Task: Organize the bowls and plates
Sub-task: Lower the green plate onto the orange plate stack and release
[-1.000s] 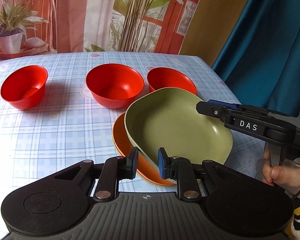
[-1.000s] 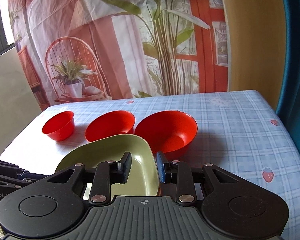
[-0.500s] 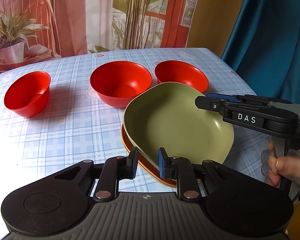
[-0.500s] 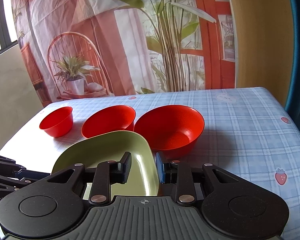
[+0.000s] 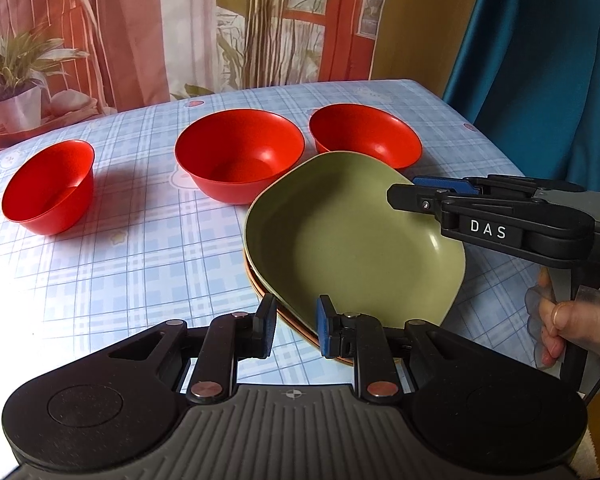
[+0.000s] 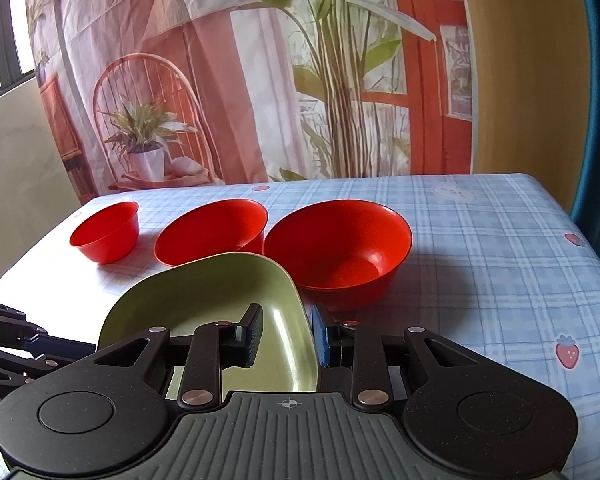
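Note:
A green plate (image 5: 352, 248) lies nested on an orange plate (image 5: 259, 290), of which only a thin edge shows. My left gripper (image 5: 295, 326) is shut on the green plate's near rim, one pad outside and one inside. My right gripper (image 6: 285, 334) is shut on the same green plate (image 6: 204, 292) at its right rim; from the left wrist it is seen side-on (image 5: 410, 194). Three red bowls stand in a row behind: a small bowl (image 5: 48, 188), a middle bowl (image 5: 240, 156) and a right bowl (image 5: 366, 136).
The table wears a blue checked cloth (image 5: 140, 264), with bare cloth to the left of the plates. Its right edge drops off beside a blue curtain (image 5: 540, 60). A person's hand (image 5: 572, 320) grips the right tool's handle. A printed backdrop hangs behind the table.
The green plate was tilted up over the orange plate; it has come down and slid to cover it almost fully. Both grippers kept their hold and sank with it.

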A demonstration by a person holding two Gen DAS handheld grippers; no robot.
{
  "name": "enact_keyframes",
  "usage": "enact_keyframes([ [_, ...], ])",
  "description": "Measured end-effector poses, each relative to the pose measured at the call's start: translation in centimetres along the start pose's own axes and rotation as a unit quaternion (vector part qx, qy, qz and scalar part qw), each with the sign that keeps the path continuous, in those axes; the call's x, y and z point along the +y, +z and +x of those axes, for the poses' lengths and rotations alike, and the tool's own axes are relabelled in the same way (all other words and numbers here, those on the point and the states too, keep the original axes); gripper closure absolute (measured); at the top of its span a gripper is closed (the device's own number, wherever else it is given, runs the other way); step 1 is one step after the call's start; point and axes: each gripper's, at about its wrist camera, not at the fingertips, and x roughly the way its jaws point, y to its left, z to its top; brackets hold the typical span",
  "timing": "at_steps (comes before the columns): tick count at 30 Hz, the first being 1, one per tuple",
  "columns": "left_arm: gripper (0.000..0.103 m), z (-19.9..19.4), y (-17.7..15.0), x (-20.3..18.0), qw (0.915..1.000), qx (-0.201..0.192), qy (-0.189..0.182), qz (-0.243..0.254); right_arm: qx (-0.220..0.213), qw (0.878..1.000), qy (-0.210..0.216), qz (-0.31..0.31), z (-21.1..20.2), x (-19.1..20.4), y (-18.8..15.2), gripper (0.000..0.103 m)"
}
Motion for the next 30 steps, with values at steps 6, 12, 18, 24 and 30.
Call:
enact_keyframes([
  [6, 0.080, 0.1, 0.1, 0.2, 1.0000, 0.004, -0.004, -0.007, 0.003, 1.000, -0.002, -0.002, 0.2, 0.0, -0.2, 0.077],
  [12, 0.080, 0.2, 0.1, 0.4, 0.9999, 0.005, -0.008, -0.014, 0.005, 1.000, -0.007, -0.008, 0.3, 0.1, -0.3, 0.077],
  [18, 0.080, 0.0, -0.1, 0.6, 0.9996, 0.002, -0.012, -0.024, 0.013, 1.000, -0.013, -0.009, 0.5, 0.0, -0.5, 0.075],
  [24, 0.060, -0.8, -0.1, 0.9, 0.9991, -0.014, -0.006, -0.039, 0.015, 1.000, -0.021, -0.011, 0.3, 0.2, -0.5, 0.073],
  [30, 0.054, -1.5, 0.1, 1.4, 0.9983, -0.038, -0.003, -0.043, 0.010, 1.000, -0.025, -0.017, -0.5, 0.8, 0.3, 0.070],
])
